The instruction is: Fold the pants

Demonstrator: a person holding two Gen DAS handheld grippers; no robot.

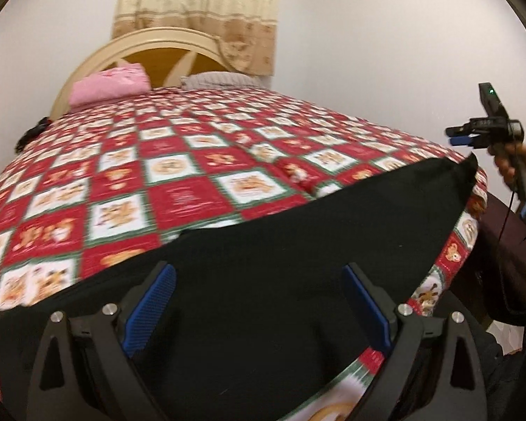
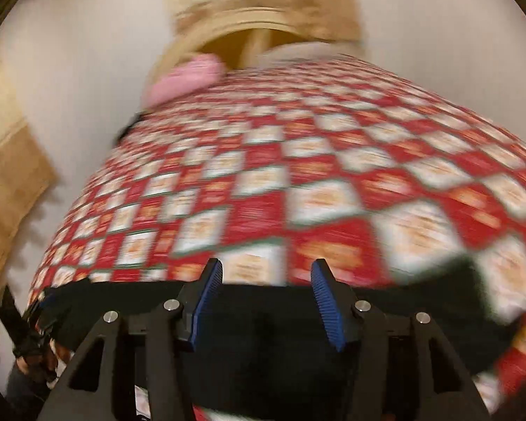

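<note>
Black pants (image 1: 298,231) lie flat along the near edge of a bed with a red and white checked quilt (image 1: 179,172). My left gripper (image 1: 259,273) is open and empty, its blue pads spread wide just above the pants. My right gripper (image 2: 267,270) is open and empty above the pants (image 2: 263,336) at their far edge; this view is motion-blurred. The right gripper also shows in the left wrist view (image 1: 454,135), held in the air beyond the pants' right end. The left gripper shows at the lower left of the right wrist view (image 2: 44,310).
A pink pillow (image 1: 108,86) and a grey pillow (image 1: 221,80) lie at the headboard (image 1: 147,40). A beige curtain (image 1: 196,3) hangs behind it. A dark piece of furniture (image 1: 501,245) stands right of the bed. A wooden door (image 2: 7,161) is on the left.
</note>
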